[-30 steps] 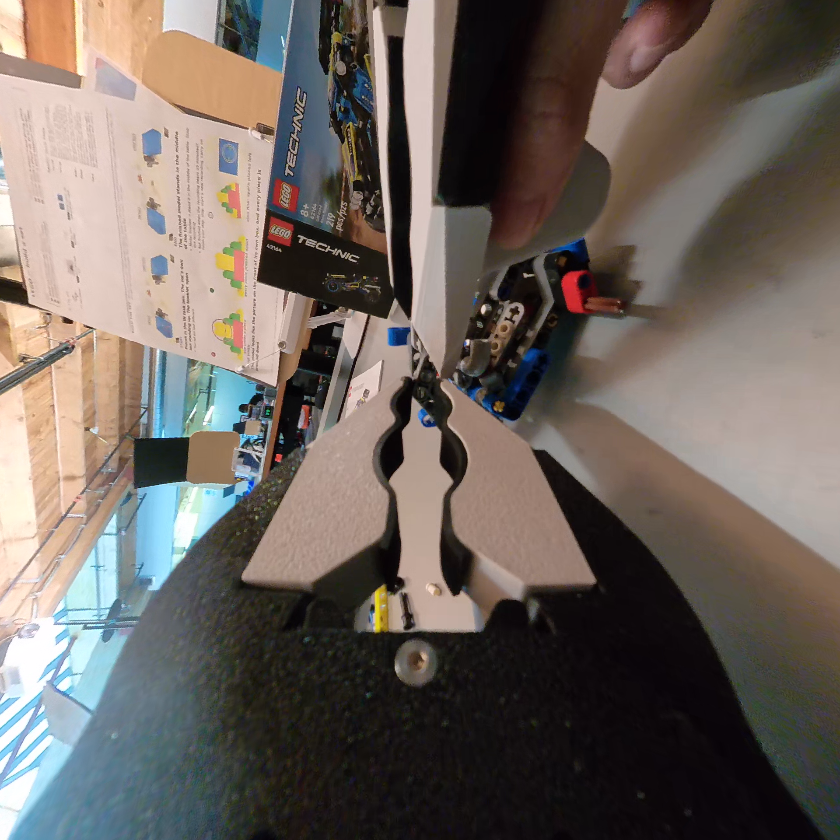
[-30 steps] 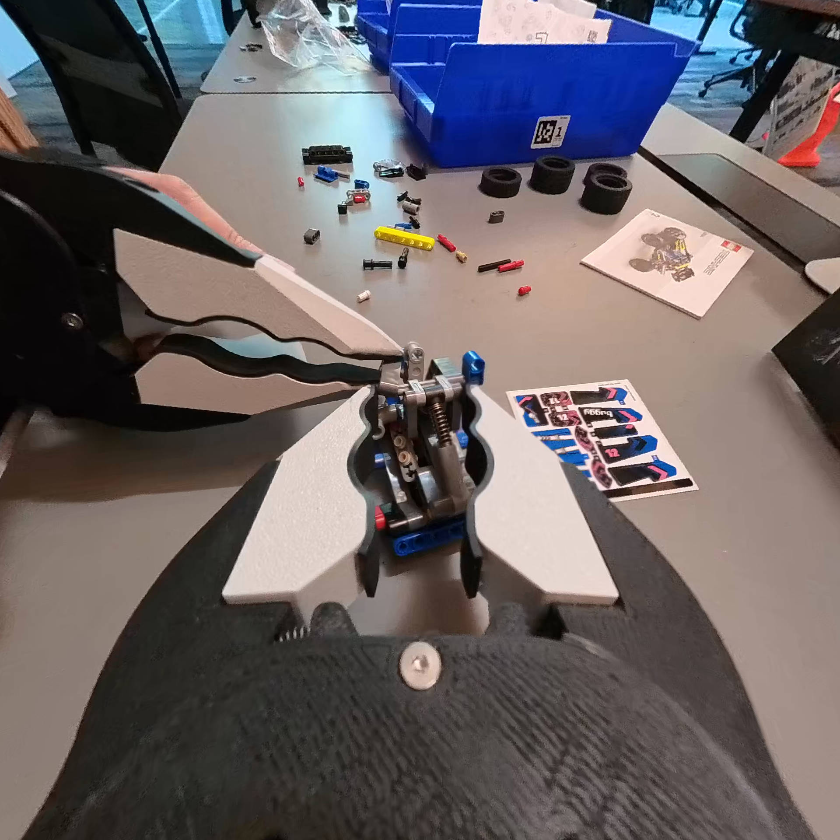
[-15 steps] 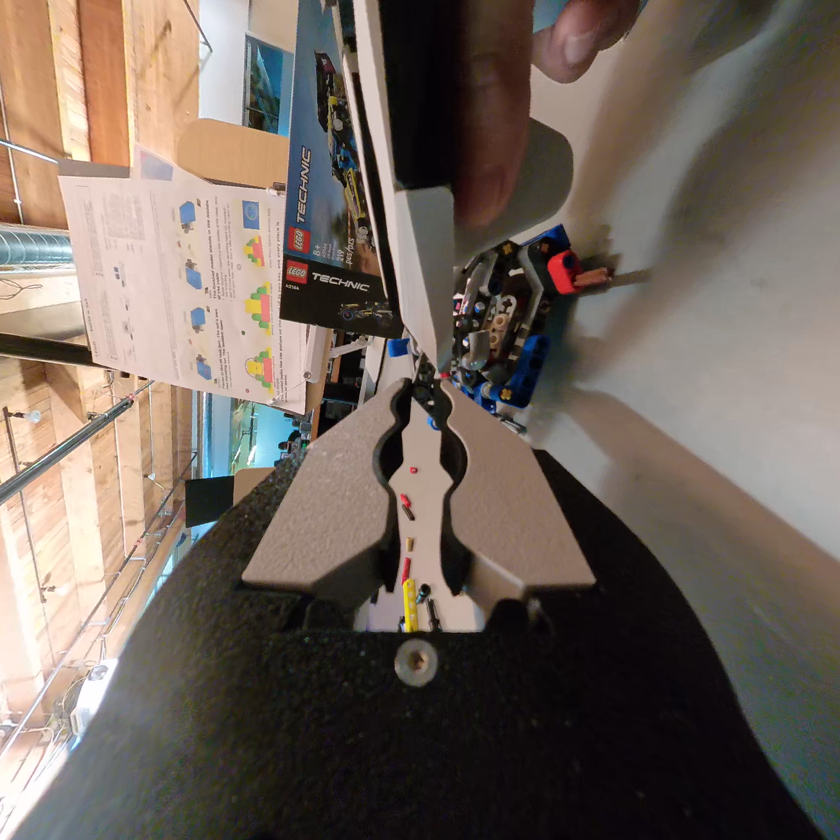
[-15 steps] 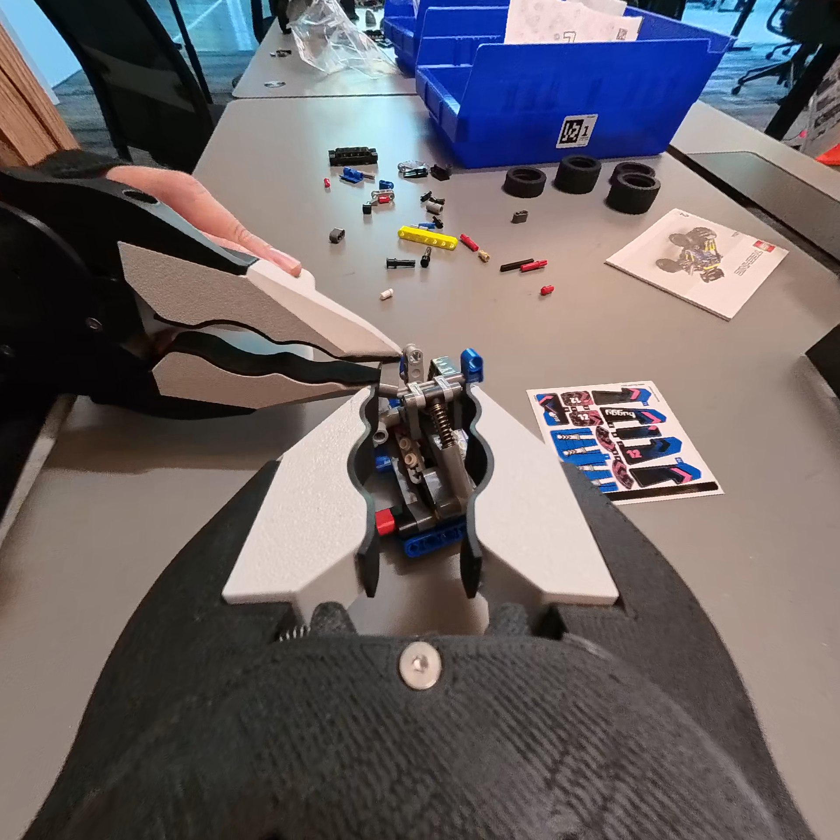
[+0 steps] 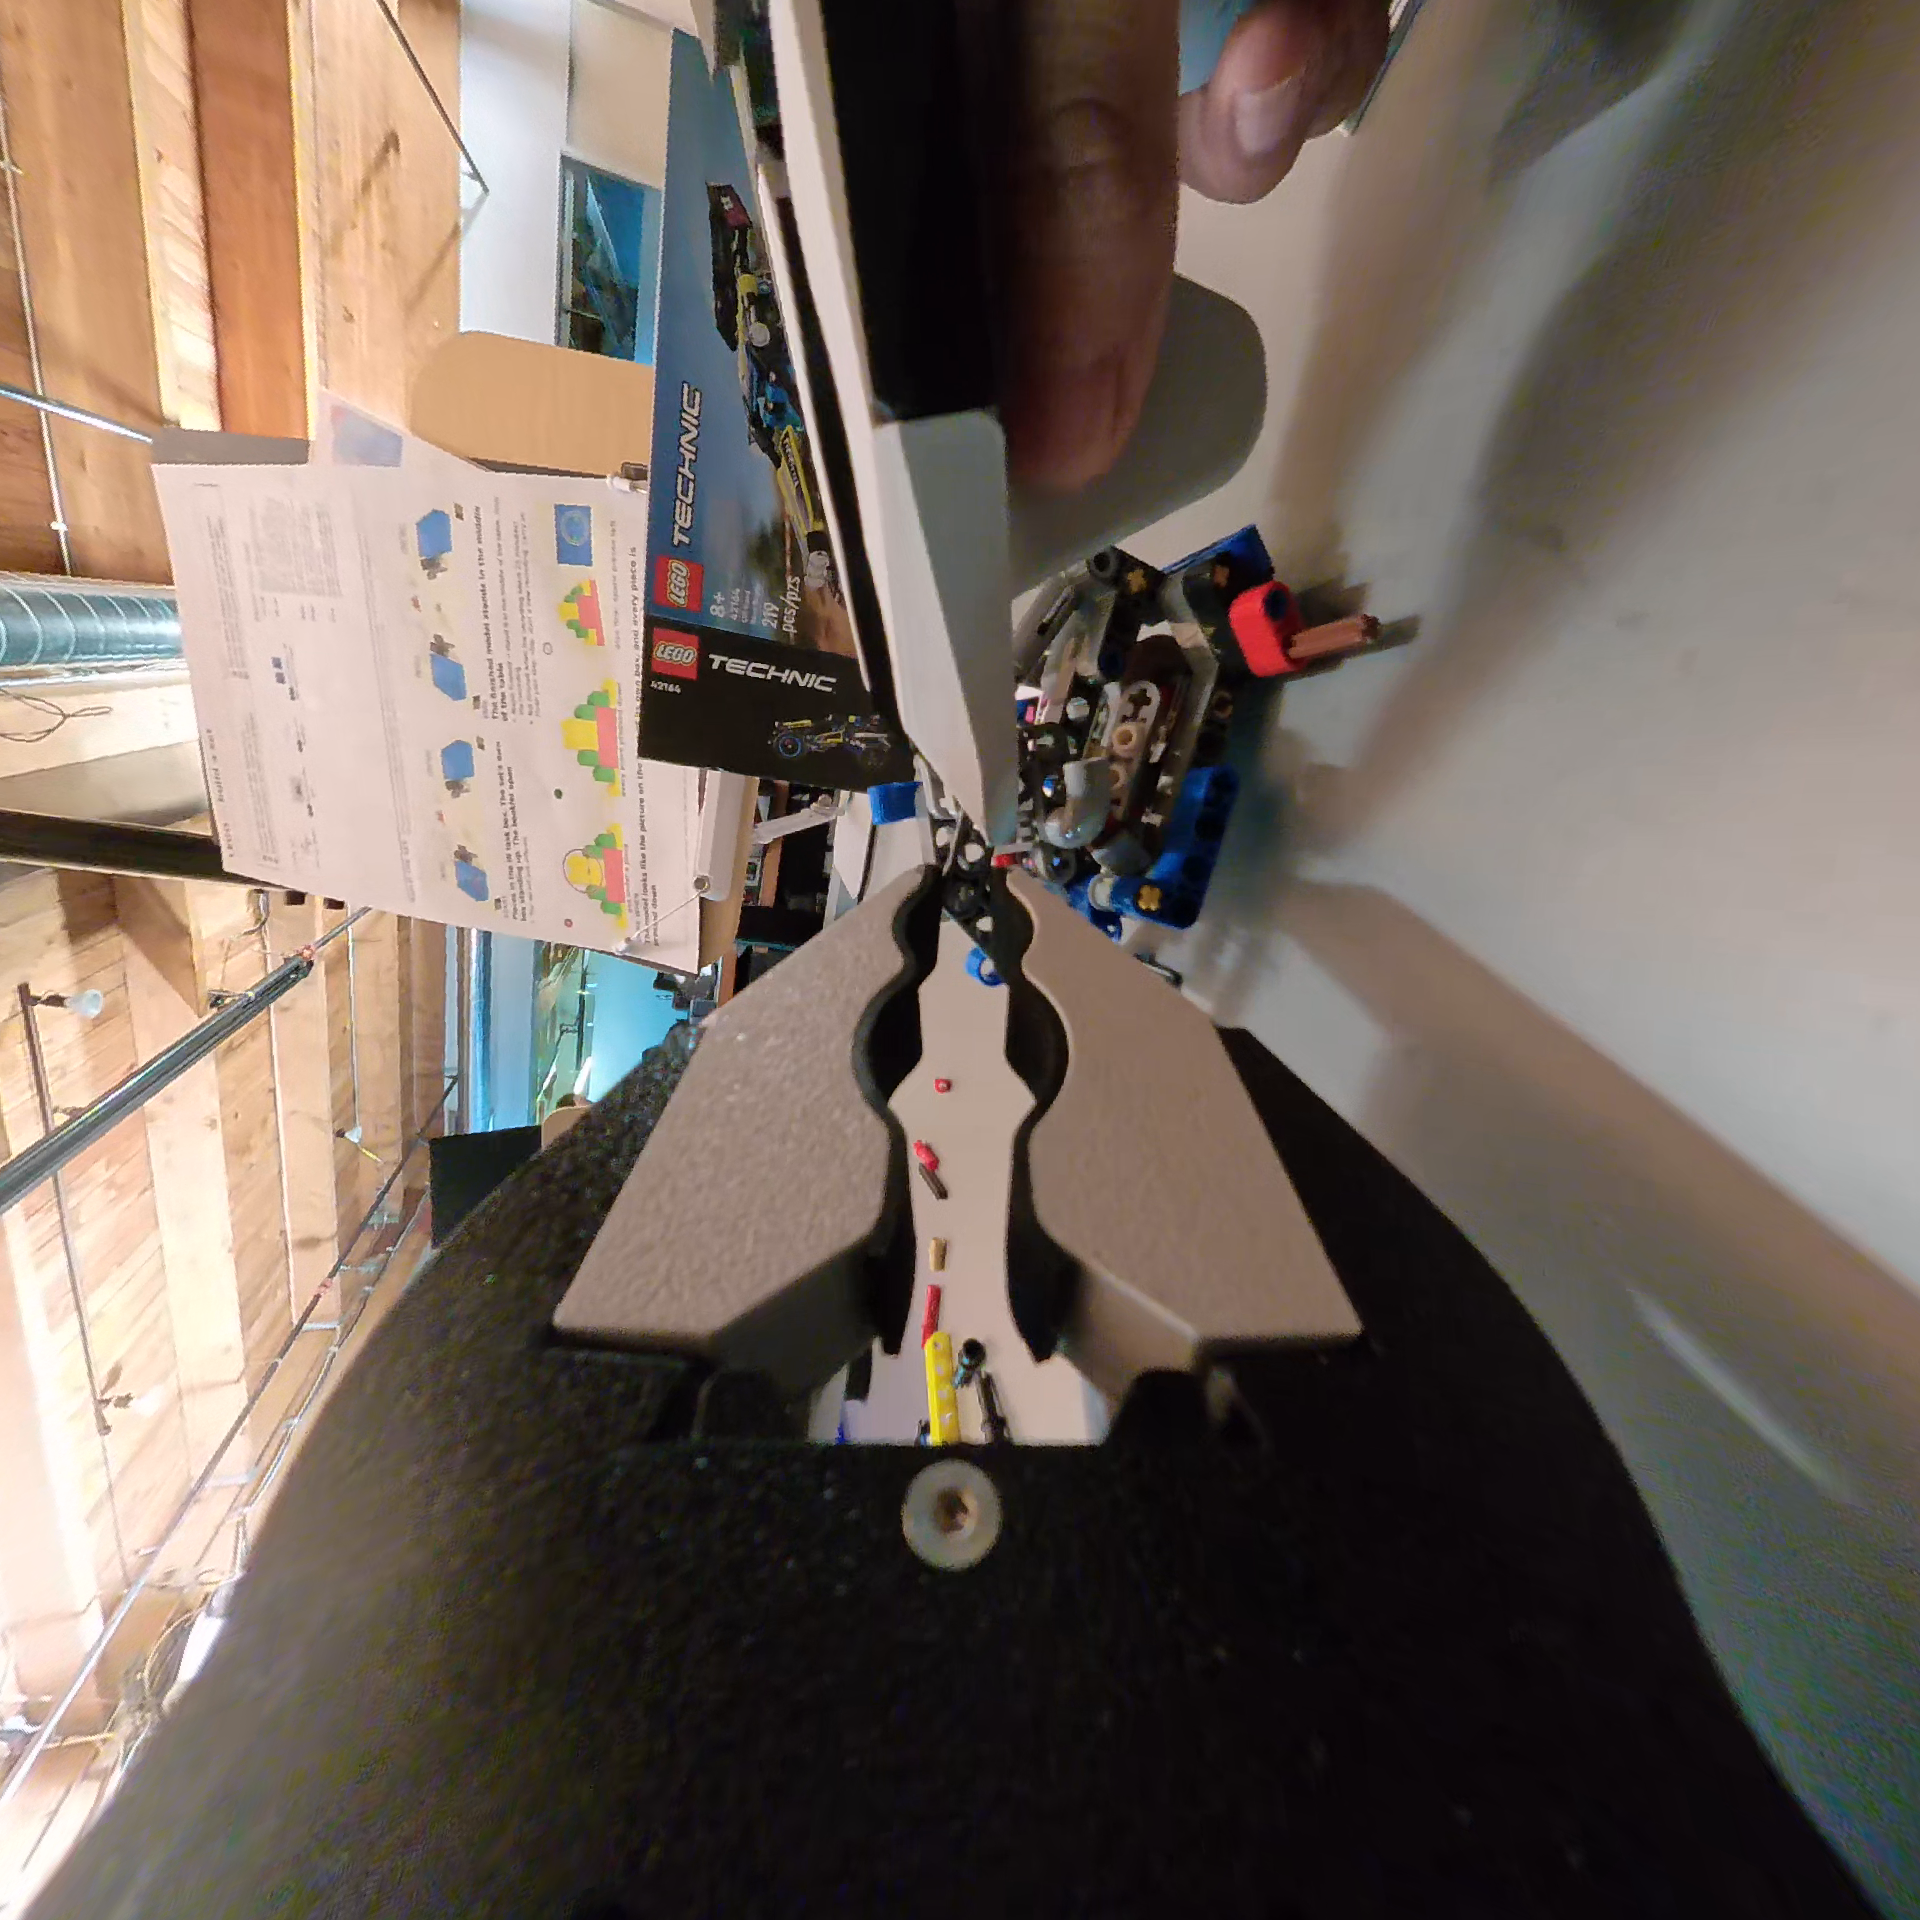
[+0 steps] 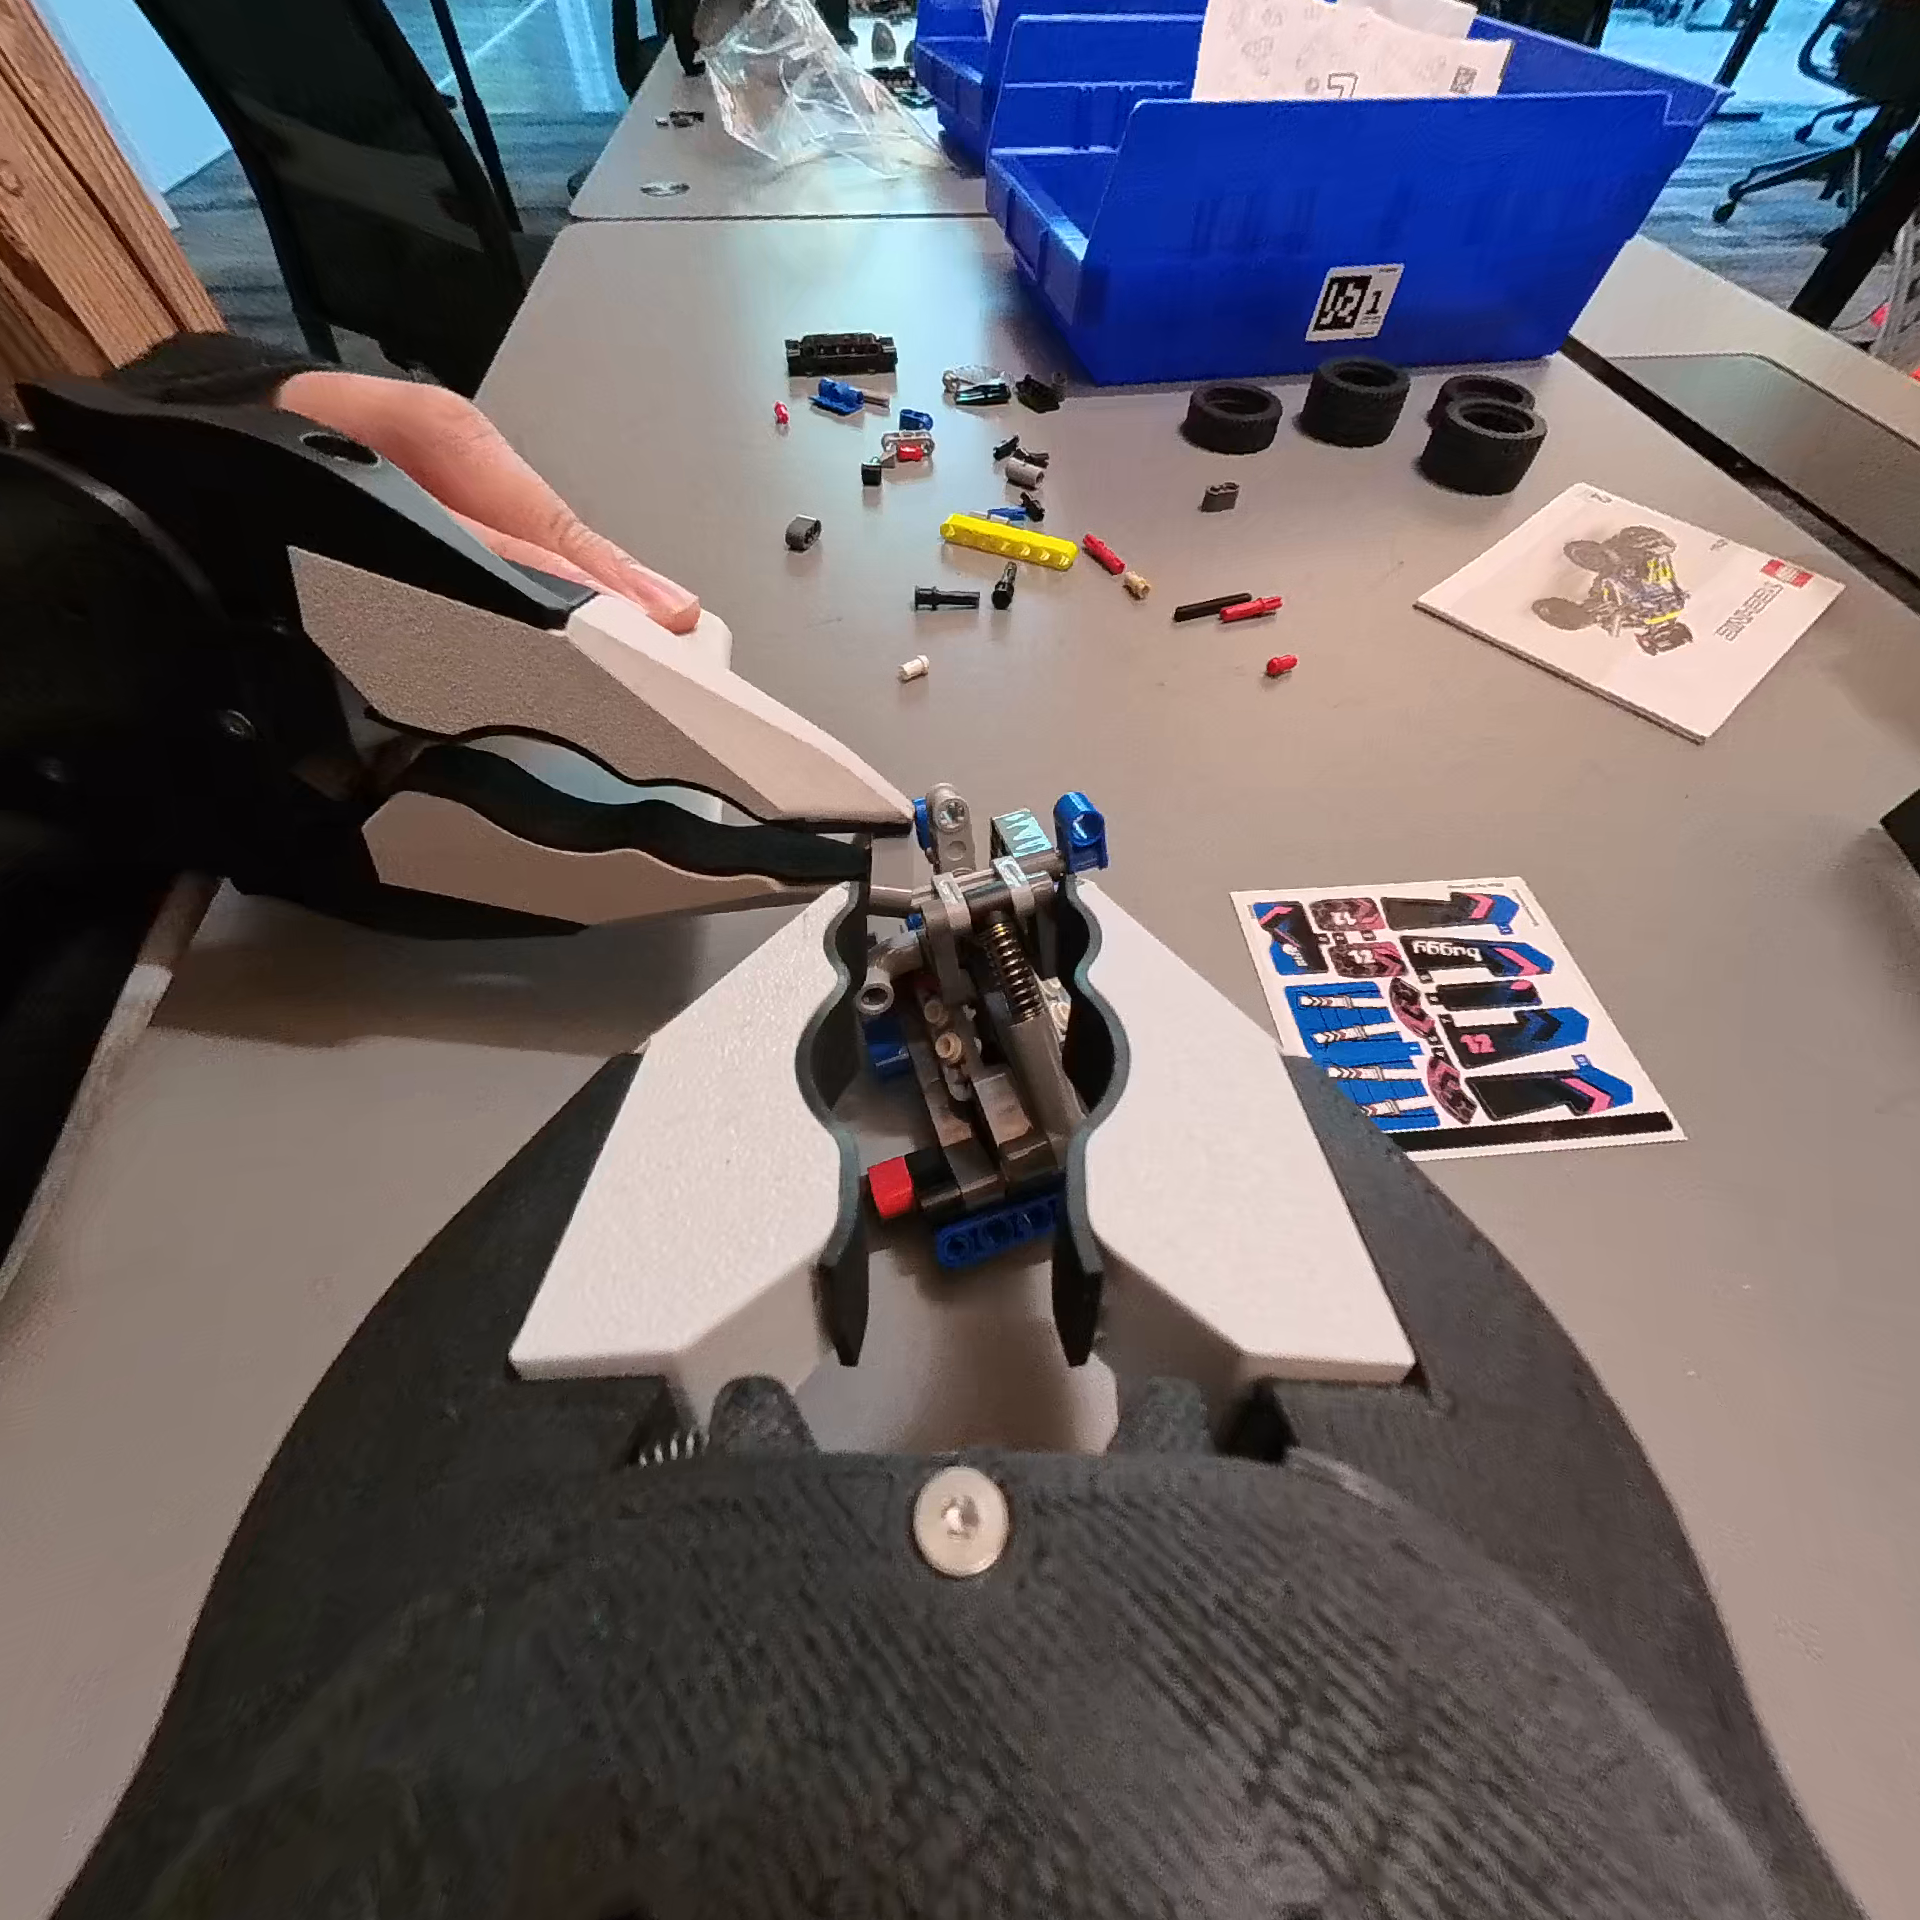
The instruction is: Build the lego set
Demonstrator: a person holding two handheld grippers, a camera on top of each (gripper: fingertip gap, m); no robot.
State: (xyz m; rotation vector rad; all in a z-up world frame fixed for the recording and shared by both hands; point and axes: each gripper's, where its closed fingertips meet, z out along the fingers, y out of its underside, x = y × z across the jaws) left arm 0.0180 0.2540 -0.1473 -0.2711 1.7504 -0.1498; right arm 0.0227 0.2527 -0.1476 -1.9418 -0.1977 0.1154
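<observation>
Left wrist view
Left gripper [image 5: 971, 904]: grey, grainy plastic fingers with wavy black inner edges on a black textured body; the tips are pinched narrow on a small black perforated part at the end of the model.
Lego model [image 5: 1127, 758]: half-built chassis of grey, black and blue beams with a red bush and a brown axle sticking out; it lies just past the left tips, against the smooth grey table [image 5: 1662, 727].
Right gripper [image 5: 966, 727]: its grey finger comes in from above and its point meets the model; a hand [image 5: 1081, 260] lies along its black side.
Background: a lego box [image 5: 748, 623] and a printed instruction sheet [image 5: 416, 707] stand beyond.

Right wrist view
Right gripper [image 6: 961, 914]: same grey grainy fingers, closed on the sides of the lego model [image 6: 987, 1039].
Model's long axis: runs along the fingers, away from the camera, with the red bush and blue beam at the near end and the grey spring strut and blue connector at the far end.
Left gripper [image 6: 883, 842]: enters from the table's left edge, jaws nearly shut, tips at the model's far end; whether they hold a part I cannot tell here.
Sticker sheet [image 6: 1444, 1018]: flat, just right of the model.
Loose parts: a yellow perforated beam [image 6: 1008, 540] amid small pins mid-table.
Far edge: black ribbed rubber tyres [image 6: 1351, 400] before a blue plastic bin [image 6: 1299, 239].
Right edge: a white booklet [image 6: 1631, 608].
</observation>
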